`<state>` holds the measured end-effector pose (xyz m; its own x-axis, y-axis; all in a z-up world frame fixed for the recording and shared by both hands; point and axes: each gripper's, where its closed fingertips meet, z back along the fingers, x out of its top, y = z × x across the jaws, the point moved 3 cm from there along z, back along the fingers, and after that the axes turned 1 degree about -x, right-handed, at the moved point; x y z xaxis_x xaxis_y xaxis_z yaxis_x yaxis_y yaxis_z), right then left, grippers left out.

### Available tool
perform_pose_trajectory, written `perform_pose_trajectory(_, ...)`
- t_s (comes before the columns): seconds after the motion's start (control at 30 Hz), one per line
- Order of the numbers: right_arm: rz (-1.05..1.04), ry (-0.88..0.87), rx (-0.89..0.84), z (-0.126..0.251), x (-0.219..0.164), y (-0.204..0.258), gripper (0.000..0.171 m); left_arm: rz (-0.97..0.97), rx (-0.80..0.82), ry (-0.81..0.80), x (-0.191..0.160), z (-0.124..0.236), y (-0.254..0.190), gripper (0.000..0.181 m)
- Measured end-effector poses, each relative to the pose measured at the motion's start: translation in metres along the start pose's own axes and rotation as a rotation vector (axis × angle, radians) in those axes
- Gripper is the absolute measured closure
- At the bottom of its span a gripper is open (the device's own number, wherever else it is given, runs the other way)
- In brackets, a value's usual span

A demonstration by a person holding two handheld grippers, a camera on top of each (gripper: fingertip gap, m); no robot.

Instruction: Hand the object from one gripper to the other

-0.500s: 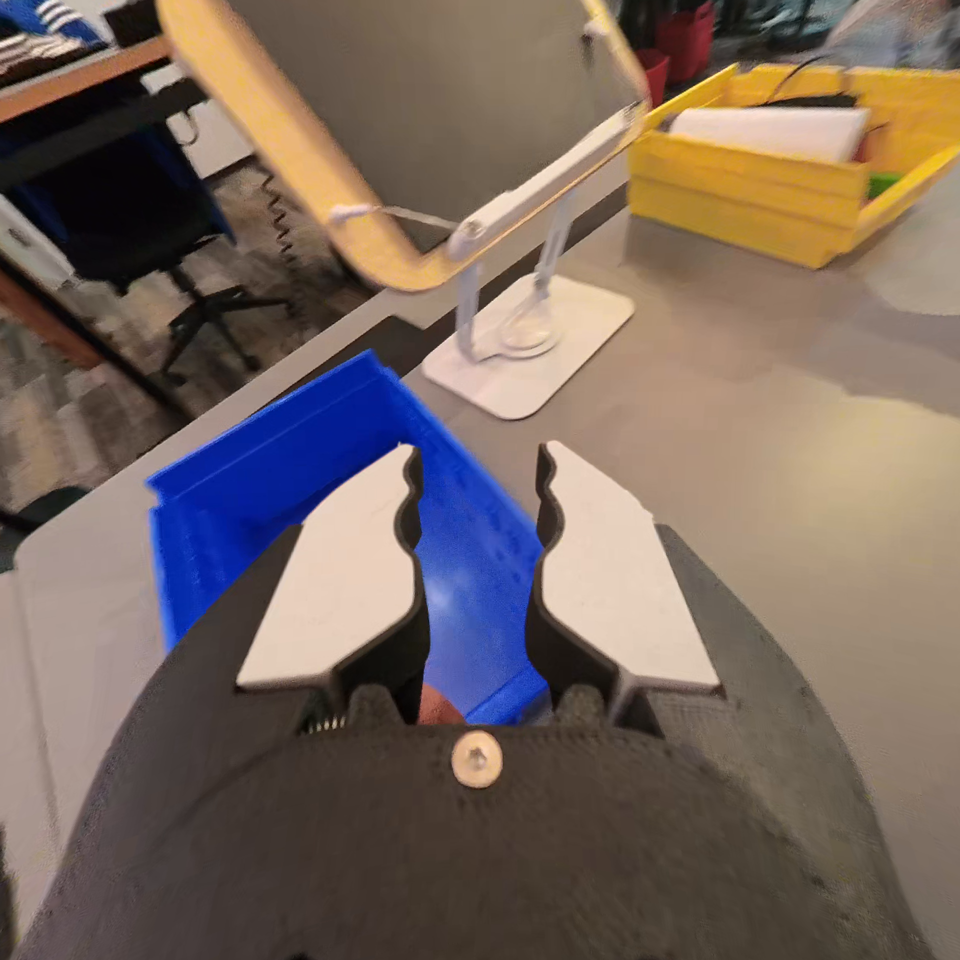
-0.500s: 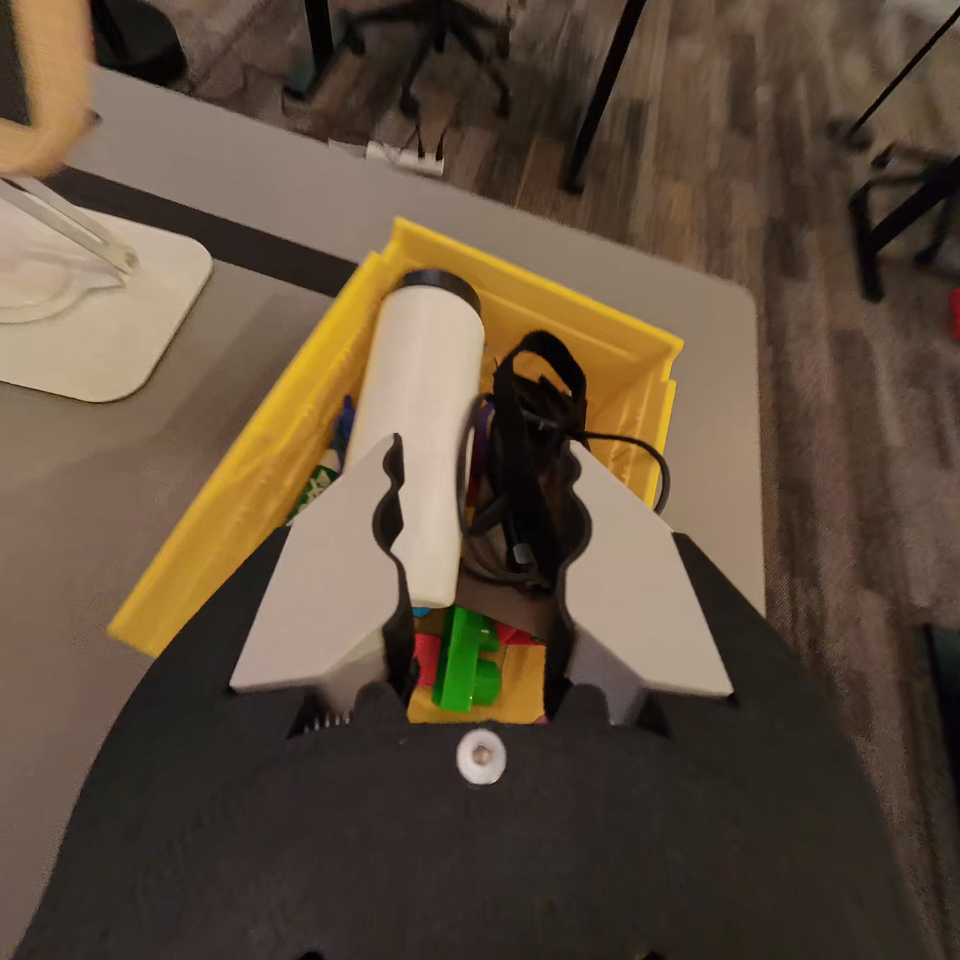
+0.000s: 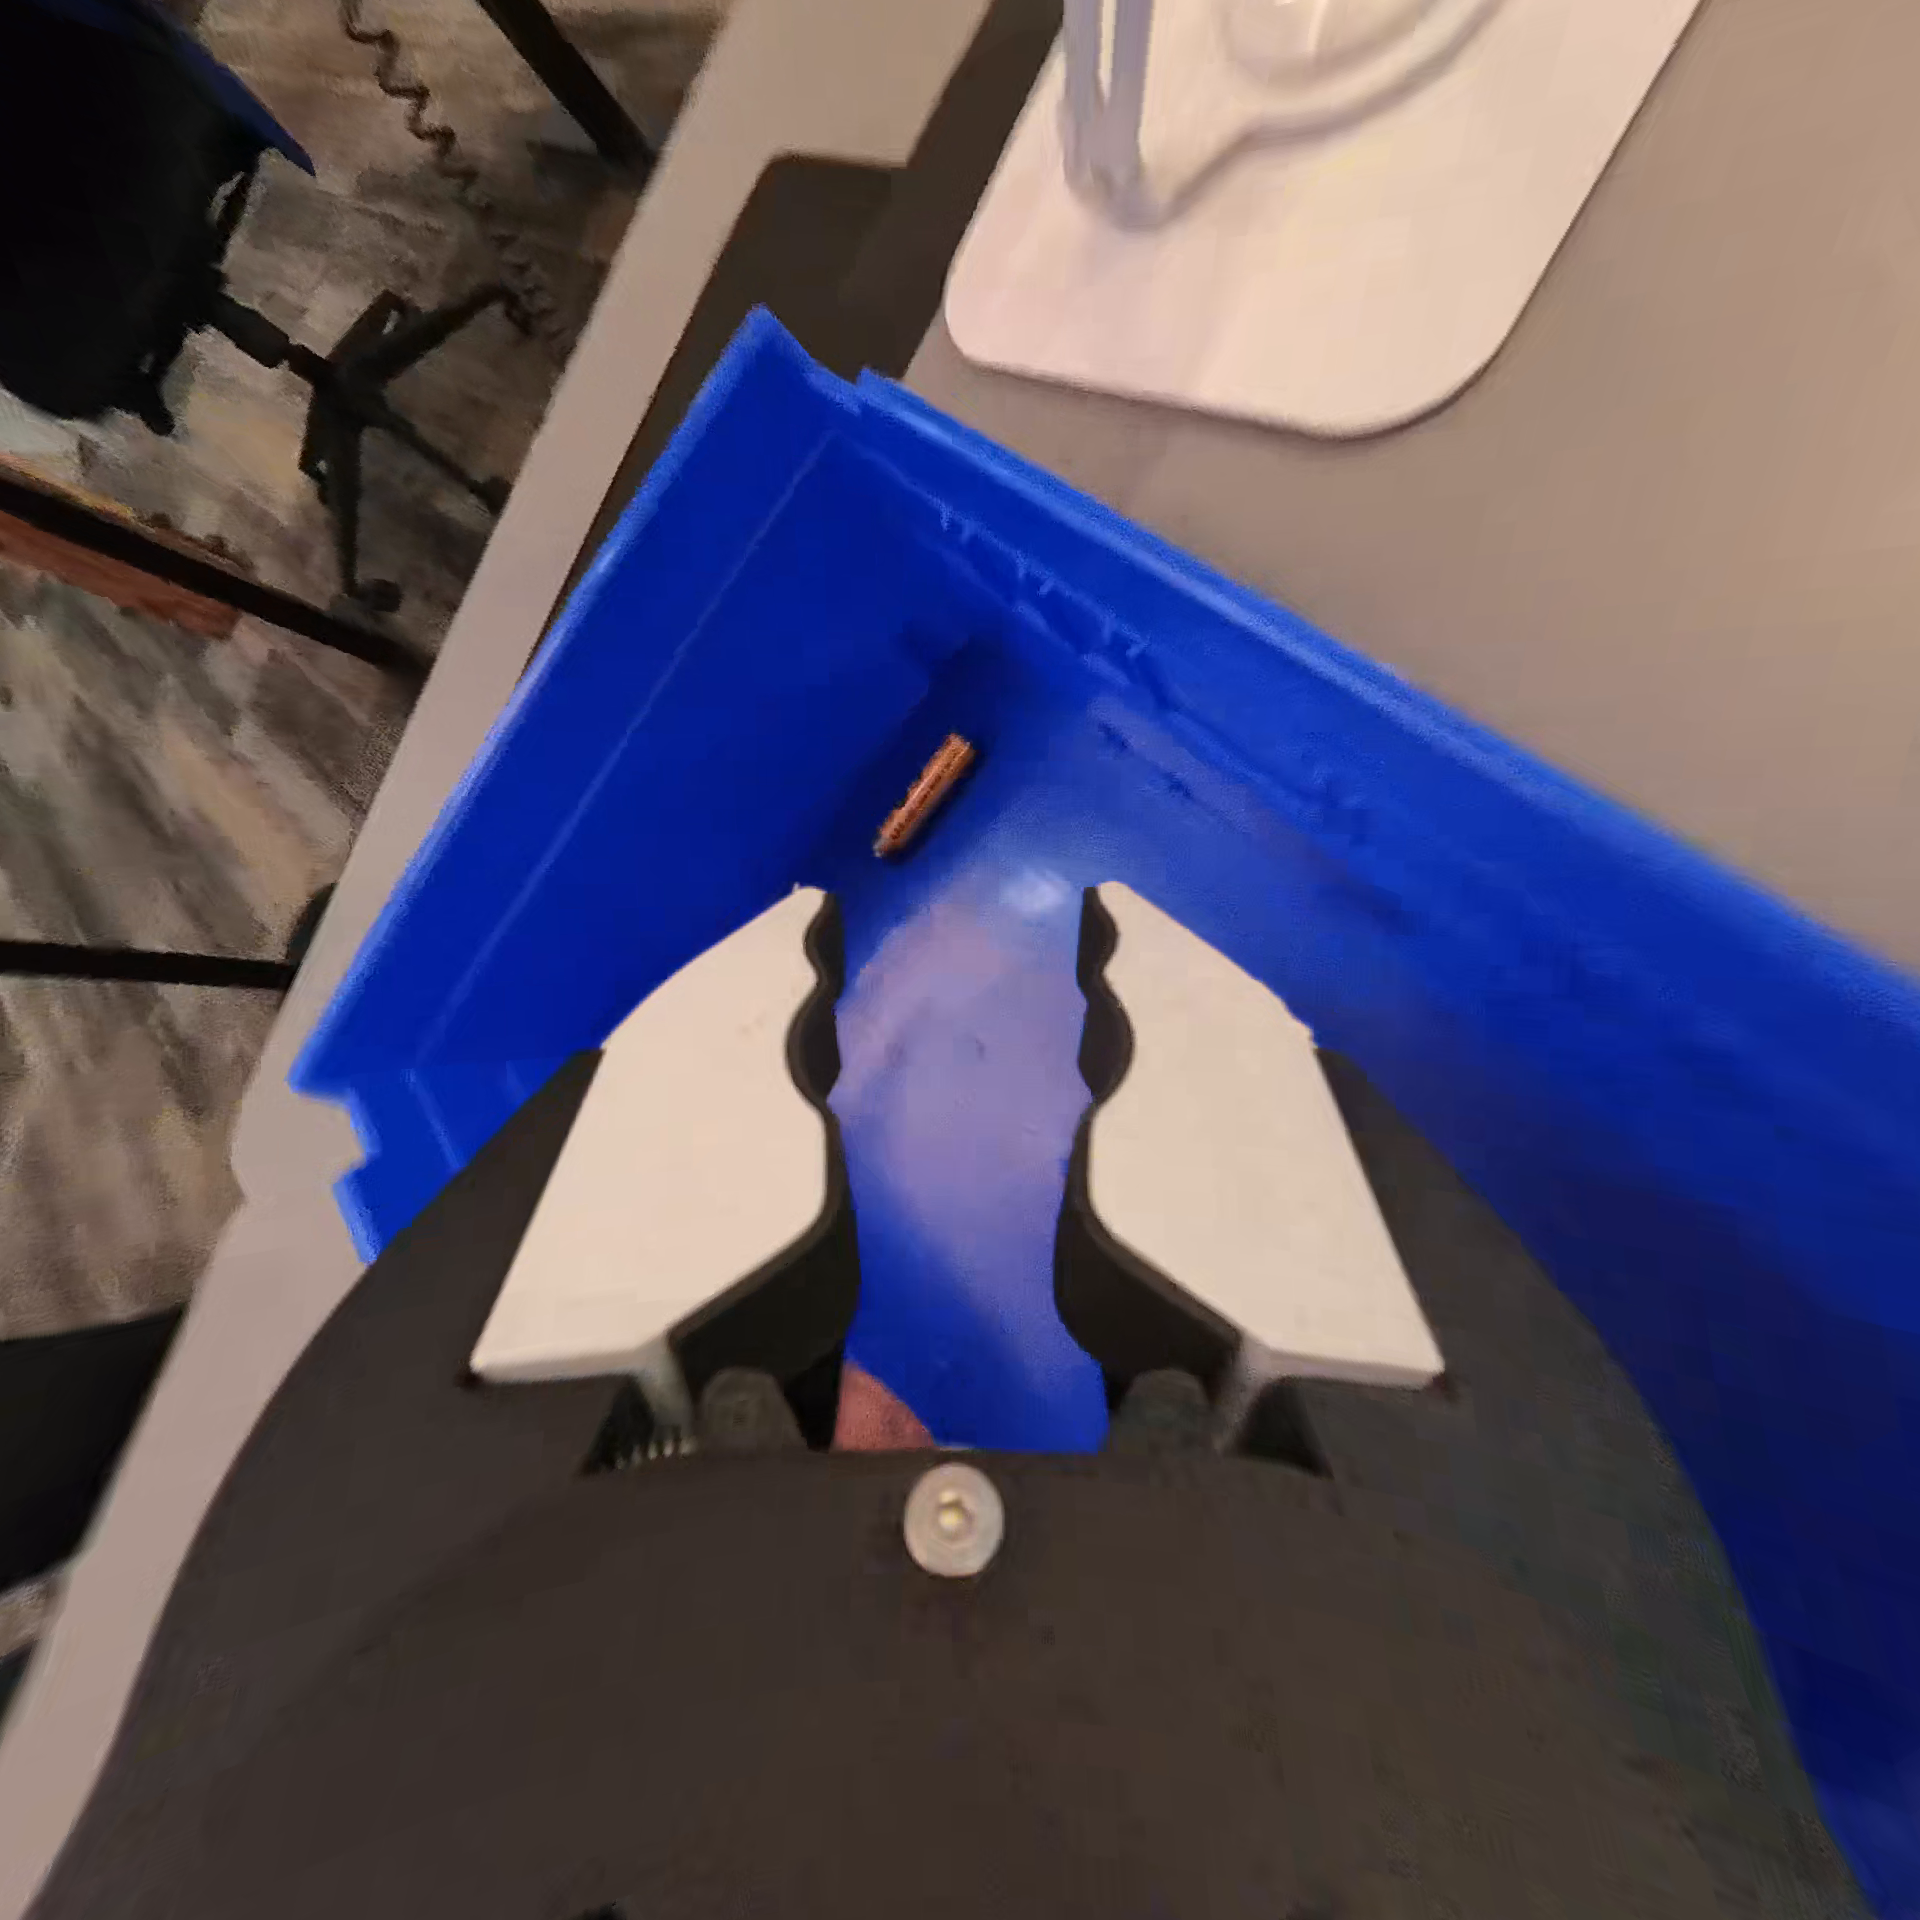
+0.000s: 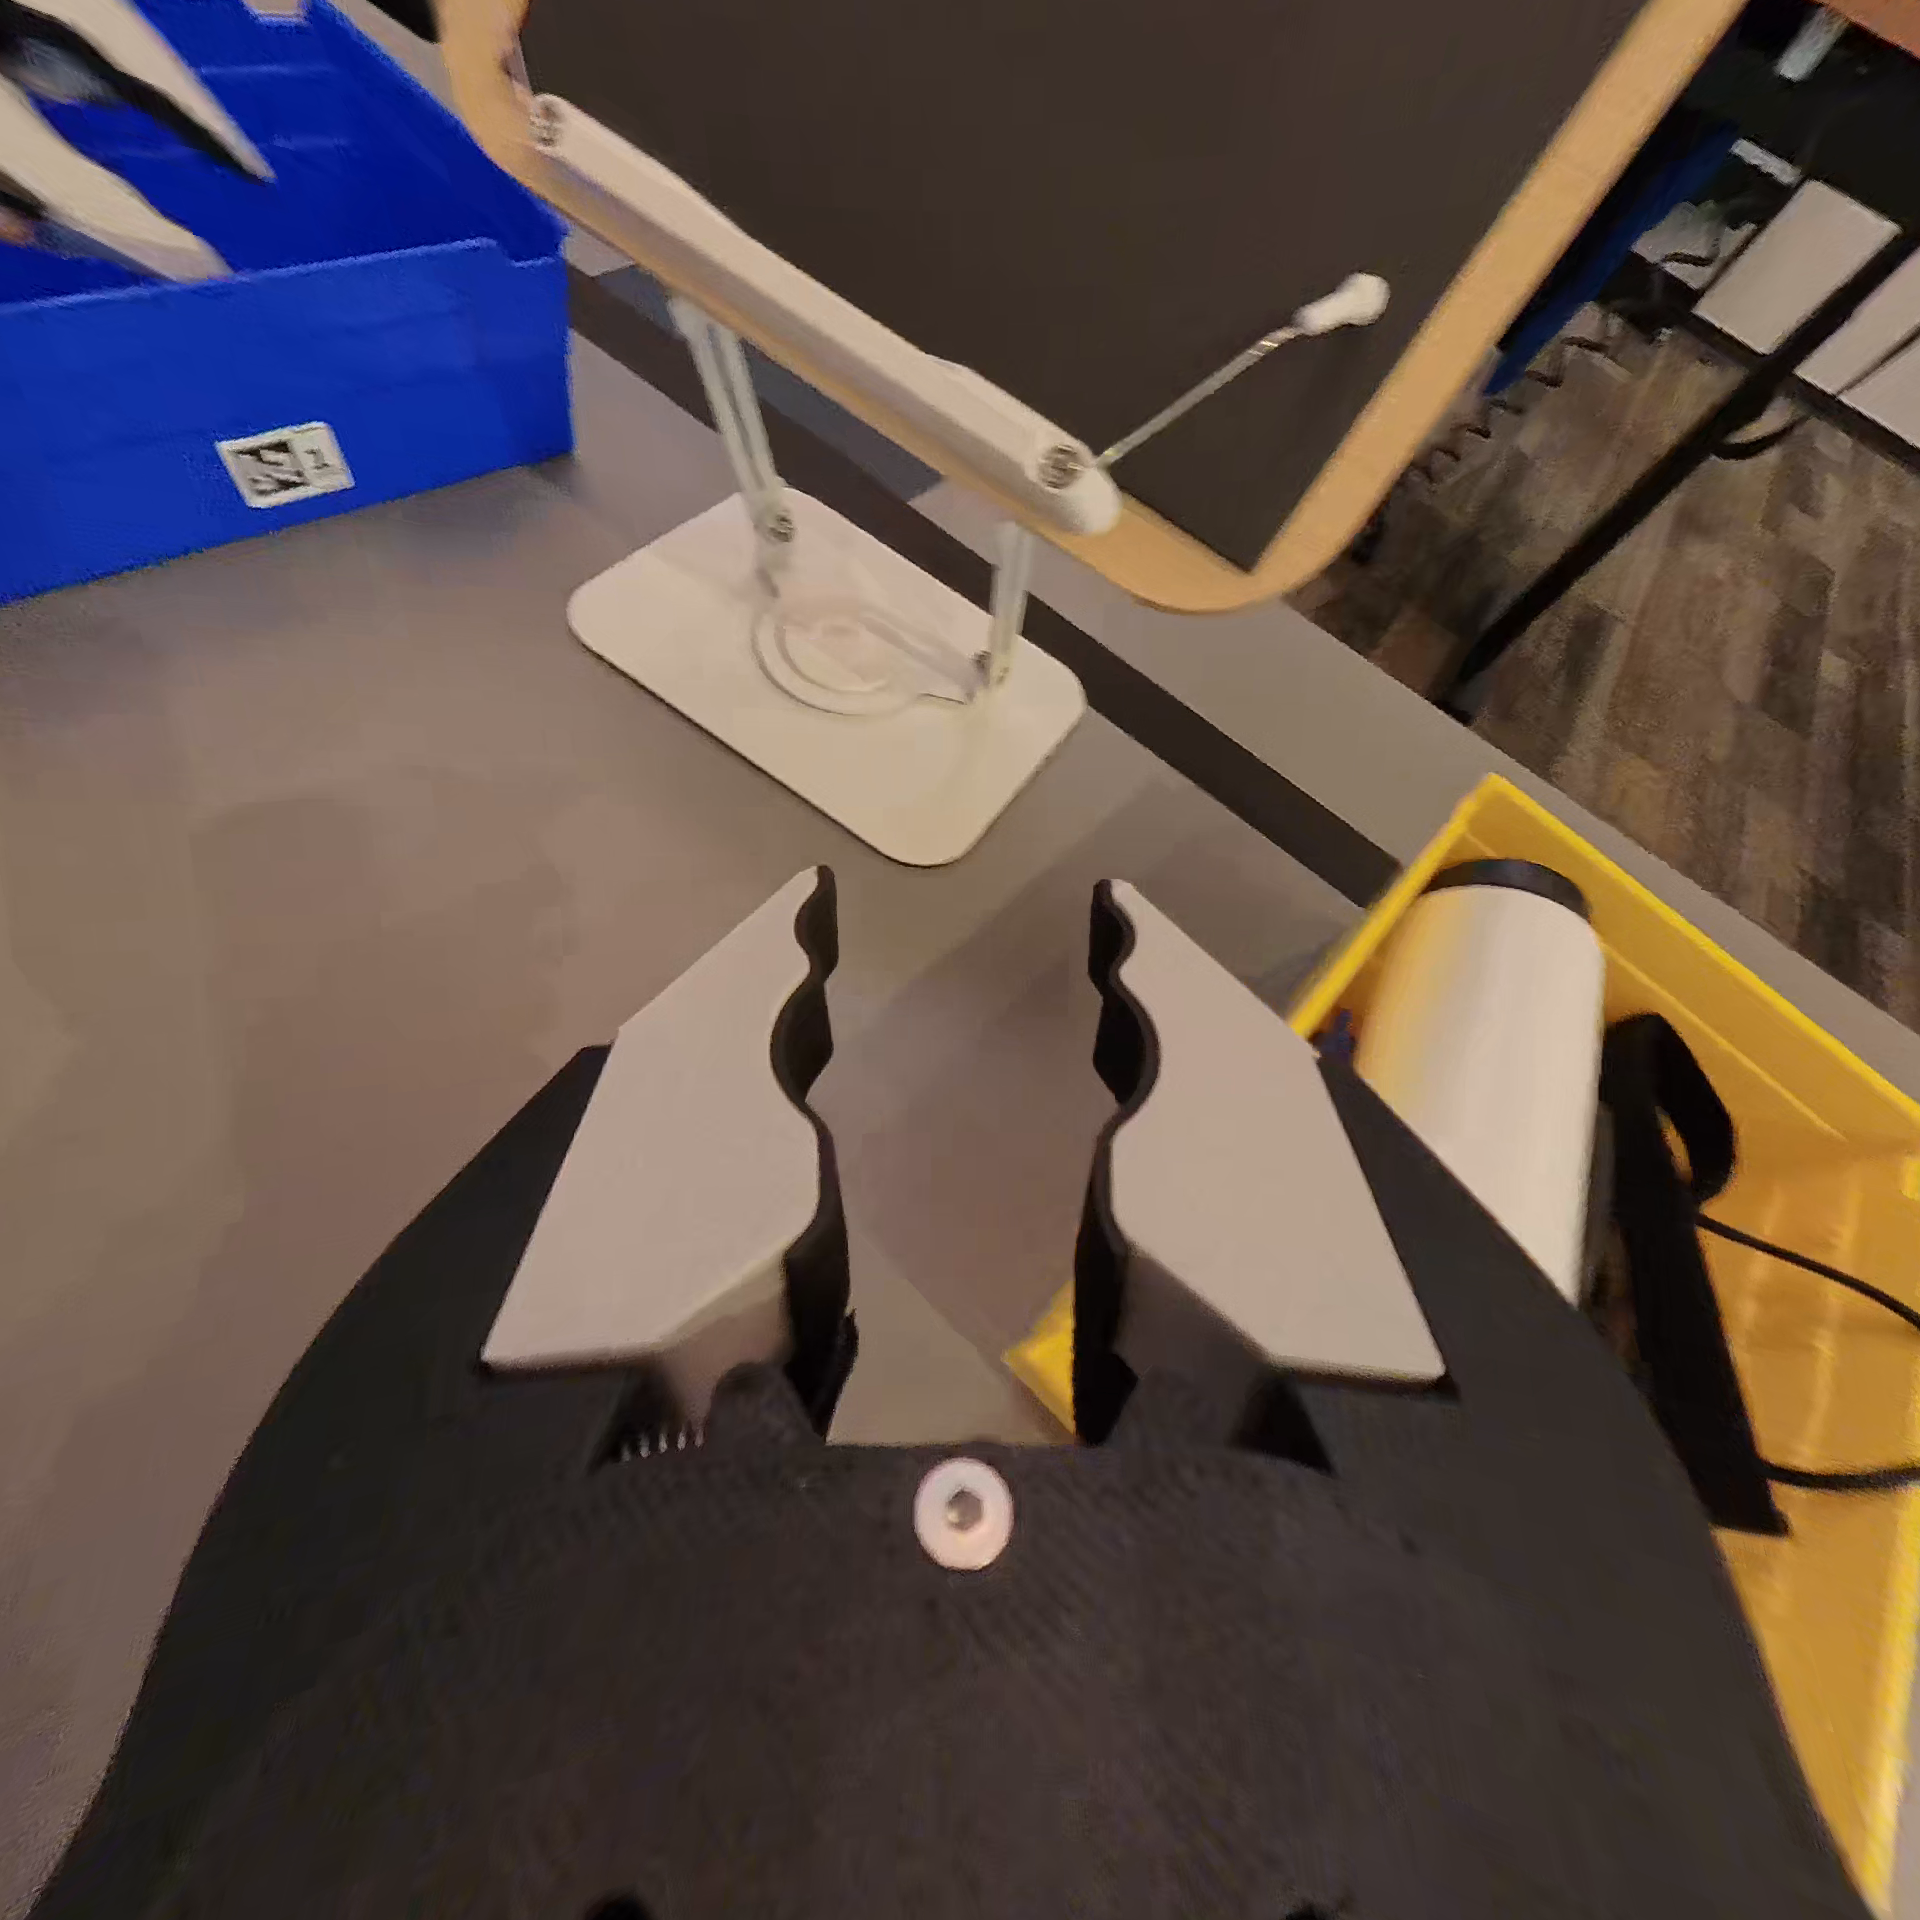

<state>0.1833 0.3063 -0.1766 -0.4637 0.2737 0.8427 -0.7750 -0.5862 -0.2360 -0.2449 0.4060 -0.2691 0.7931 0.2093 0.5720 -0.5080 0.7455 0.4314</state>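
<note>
Currently logged:
left gripper (image 3: 954, 904): jaws apart, empty, over blue bin (image 3: 665, 727)
brown piece (image 3: 925, 795): just ahead of jaws
right gripper (image 4: 961, 894): jaws apart, empty, yellow bin (image 4: 1766, 1091) beside

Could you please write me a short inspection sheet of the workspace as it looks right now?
Surface: grey table, mostly bare in the middle.
Job's things: blue bin holding one small brown piece; yellow bin with a white cylinder.
Clutter: framed panel on a white stand.
Grippers: left gripper open over the blue bin; right gripper open over the table; both hold nothing.
Cables: black strap and cord in the yellow bin.
Surroundings: office chair on patterned floor.
</note>
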Motion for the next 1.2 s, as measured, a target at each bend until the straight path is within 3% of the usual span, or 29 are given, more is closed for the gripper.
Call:
perform_pose_trajectory(0.1,-0.001,0.004,0.063,-0.010,0.004,0.023,0.125,-0.051,-0.119,0.074,0.002,-0.040,0.008,0.134)
perform_pose_trajectory(0.3,0.004,0.026,0.114,-0.021,0.006,0.047,0.126,-0.193,-0.284,0.221,-0.015,-0.095,0.015,0.145)
perform_pose_trajectory(0.43,-0.011,0.029,0.134,-0.025,0.006,0.056,0.126,-0.155,-0.377,0.214,-0.012,-0.105,0.015,0.169)
perform_pose_trajectory(0.67,-0.021,-0.018,0.194,-0.034,0.013,0.076,0.128,-0.084,-0.364,0.223,-0.015,-0.097,0.014,0.171)
perform_pose_trajectory(0.8,0.090,-0.152,0.269,-0.034,0.037,0.109,0.117,0.113,-0.336,0.062,0.004,-0.059,0.018,0.170)
perform_pose_trajectory(0.93,0.359,-0.330,0.226,-0.034,0.073,0.156,0.104,0.379,-0.393,-0.312,0.047,0.019,0.014,0.171)
perform_pose_trajectory(1.03,0.570,-0.469,0.158,-0.035,0.101,0.193,0.087,0.529,-0.545,-0.610,0.084,0.086,-0.013,0.171)
perform_pose_trajectory(1.2,0.770,-0.544,0.113,-0.047,0.126,0.231,0.076,0.611,-0.710,-0.834,0.120,0.149,-0.076,0.172)
